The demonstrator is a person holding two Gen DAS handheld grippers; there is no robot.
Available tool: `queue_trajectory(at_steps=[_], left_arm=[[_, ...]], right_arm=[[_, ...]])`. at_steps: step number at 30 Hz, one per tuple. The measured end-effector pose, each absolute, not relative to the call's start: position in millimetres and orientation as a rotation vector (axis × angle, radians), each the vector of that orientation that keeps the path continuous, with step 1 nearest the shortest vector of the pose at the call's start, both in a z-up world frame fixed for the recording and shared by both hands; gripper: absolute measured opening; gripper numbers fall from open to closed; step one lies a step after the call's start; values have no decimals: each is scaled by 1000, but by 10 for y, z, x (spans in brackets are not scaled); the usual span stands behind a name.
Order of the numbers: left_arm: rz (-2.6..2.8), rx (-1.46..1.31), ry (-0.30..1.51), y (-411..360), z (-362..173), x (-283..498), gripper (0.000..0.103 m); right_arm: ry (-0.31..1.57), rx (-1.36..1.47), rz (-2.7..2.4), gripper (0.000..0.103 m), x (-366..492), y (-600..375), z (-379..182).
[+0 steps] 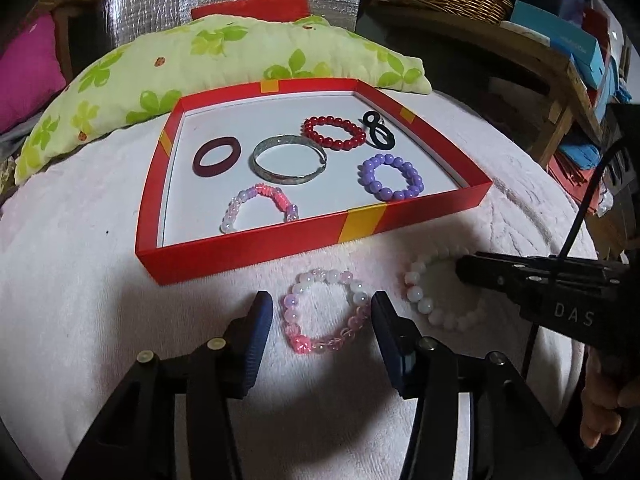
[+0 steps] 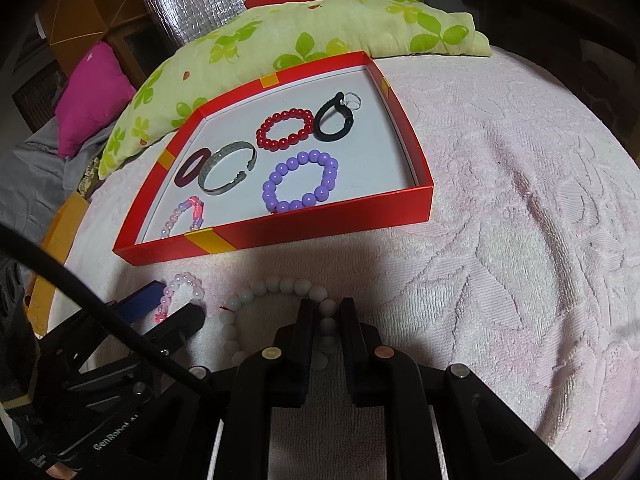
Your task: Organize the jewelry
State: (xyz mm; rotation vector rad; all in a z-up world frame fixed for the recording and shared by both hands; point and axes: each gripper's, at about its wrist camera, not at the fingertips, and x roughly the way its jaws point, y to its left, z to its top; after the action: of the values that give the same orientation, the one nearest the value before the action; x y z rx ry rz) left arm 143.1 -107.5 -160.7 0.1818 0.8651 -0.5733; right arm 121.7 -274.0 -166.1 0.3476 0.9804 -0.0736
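Left gripper, spread astride the pink bead bracelet, should pinch one side squarely, while right gripper pinches the white bead bracelet.

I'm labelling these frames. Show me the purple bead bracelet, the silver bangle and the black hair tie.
purple bead bracelet [image 1: 390,176]: left wrist view, on its near beads.
silver bangle [image 1: 289,178]: left wrist view, on its near band.
black hair tie [image 2: 334,122]: right wrist view, on its loop.
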Motion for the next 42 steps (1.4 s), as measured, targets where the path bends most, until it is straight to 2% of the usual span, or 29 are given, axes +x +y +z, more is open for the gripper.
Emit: queue_trajectory(at_steps=[3,5,7,9,10,14,26,33,35,37,42], left_arm=[[-579,190,857,-1069,-1599,1398,40],[-571,181,859,-1037,-1595,1389,26],[-569,154,866,-986,-1588,1392,18],[-567,114,878,-915,-1578,1396,16],[-562,100,882,-880,-1576,1397,11],[-543,82,893,-787,-1575,1370,9],[-532,85,926,-702,-1598,1217,11],[-549,107,928,-759,-1610,1198,26],[-566,109,929,-777,-1606,1178,39],[-581,112,932,-796,-1604,1148,46],[-560,106,929,-773,-1606,1075,47]], right_arm=[[981,353,-73,17,1220,-2748,-1661],[980,355,-74,17,1217,-2747,-1663],[980,359,-74,17,1216,-2749,-1663],[980,365,-73,17,1215,-2758,-1667],[979,368,-73,17,1214,-2760,-1666],[978,374,-72,17,1206,-2762,-1663],[981,389,-68,17,1184,-2772,-1656],[982,396,-62,17,1175,-2779,-1658],[982,394,-63,17,1174,-2772,-1657],[982,393,-63,17,1176,-2775,-1658],[981,391,-64,17,1177,-2772,-1656]])
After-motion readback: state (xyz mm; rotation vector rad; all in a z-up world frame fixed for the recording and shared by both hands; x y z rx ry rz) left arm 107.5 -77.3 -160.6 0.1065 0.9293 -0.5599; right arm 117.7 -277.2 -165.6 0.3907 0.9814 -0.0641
